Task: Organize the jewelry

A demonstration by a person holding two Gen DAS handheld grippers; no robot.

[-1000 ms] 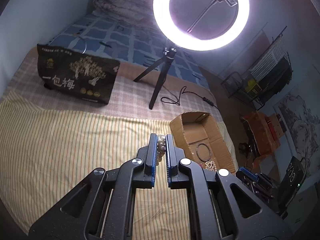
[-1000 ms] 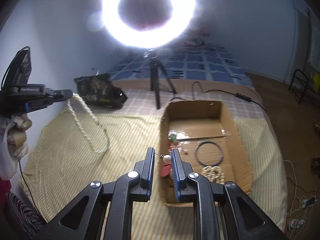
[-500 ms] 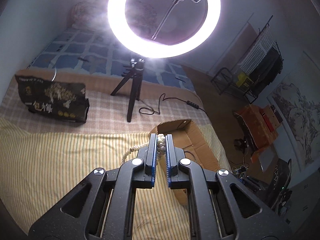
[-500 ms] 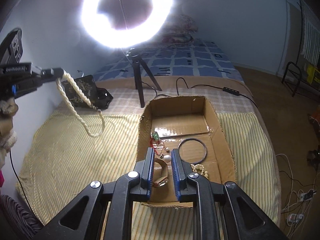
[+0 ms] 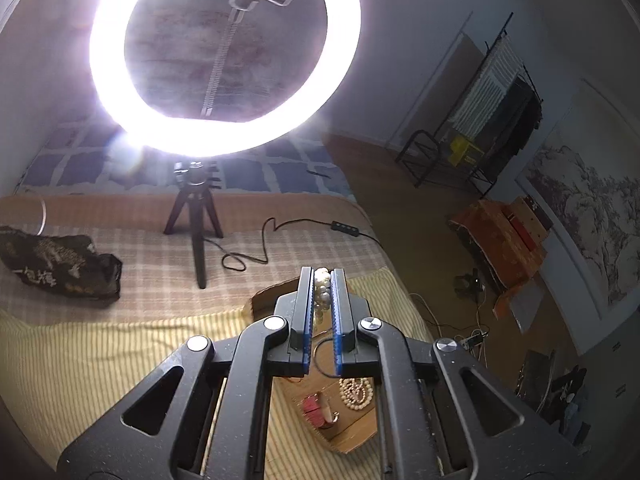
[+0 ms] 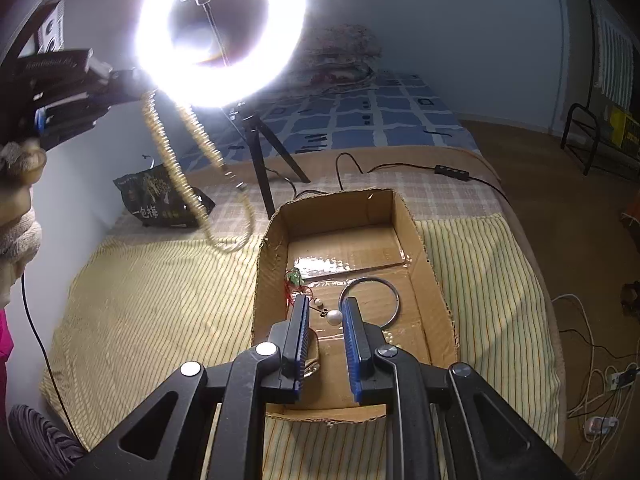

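Left to right: your left gripper (image 5: pixel 321 280) is clamped on the pearl necklace (image 6: pixel 180 168), jaws nearly together w/ beads pinched at the tips; in the right wrist view the strand hangs off it in a long loop, up in the air and left of the cardboard box (image 6: pixel 436 280), motion-blurred, so I can't tell exactly how far the low end clears the striped cloth (image 6: pixel 160 320). Step in hand, as I read it: carrying the necklace over to the box. Box already holds a bangle (image 6: pixel 369 300), a pearl earring (image 6: pixel 334 316), a red-and-green charm (image 6: pixel 294 280) and, per the left wrist view, a small bead bracelet (image 5: pixel 356 394). Your right gripper (image 6: pixel 325 336) sits low over the box, jaws partly apart, gripping nothing I can see. Next move: bring the left over the box opening, lower till the loop pools on a bare patch of floor, then release; keep the right out of the way.
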